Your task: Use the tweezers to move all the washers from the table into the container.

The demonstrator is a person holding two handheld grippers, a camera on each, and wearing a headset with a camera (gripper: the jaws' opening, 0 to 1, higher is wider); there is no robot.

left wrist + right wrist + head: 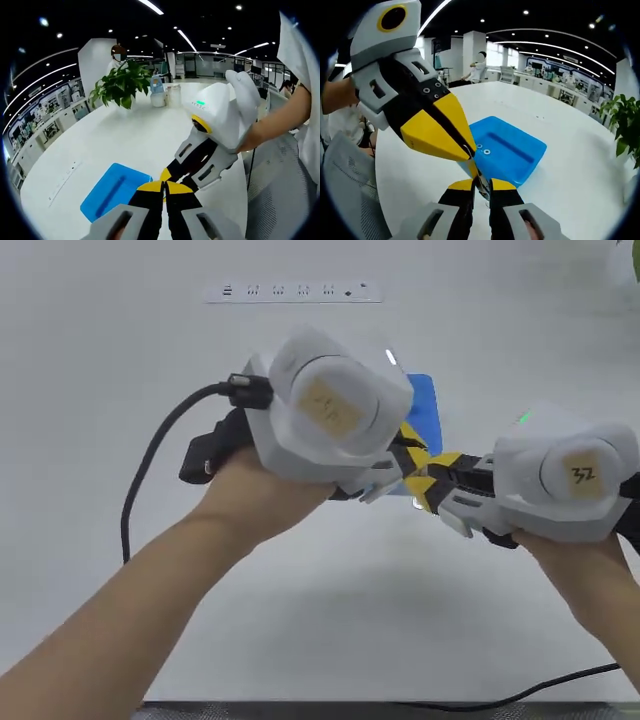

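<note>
Above the white table [330,610] a person holds the two tools tip to tip, near the blue container [517,157]. The tongs of the left gripper [165,188] are pressed together, yellow tips touching. The tongs of the right gripper [482,185] are almost closed and pinch a thin metal strip, which seems to be the tweezers [476,172]. This strip runs up to the tip of the left tongs. I cannot tell if the left tongs also grip it.

The container lies flat on the table, just beyond the meeting tips. Two small washers [483,148] lie inside it, close together near its left edge.

A power strip [293,291] lies at the far side of the table. A green plant [122,82] stands far off on the right.
</note>
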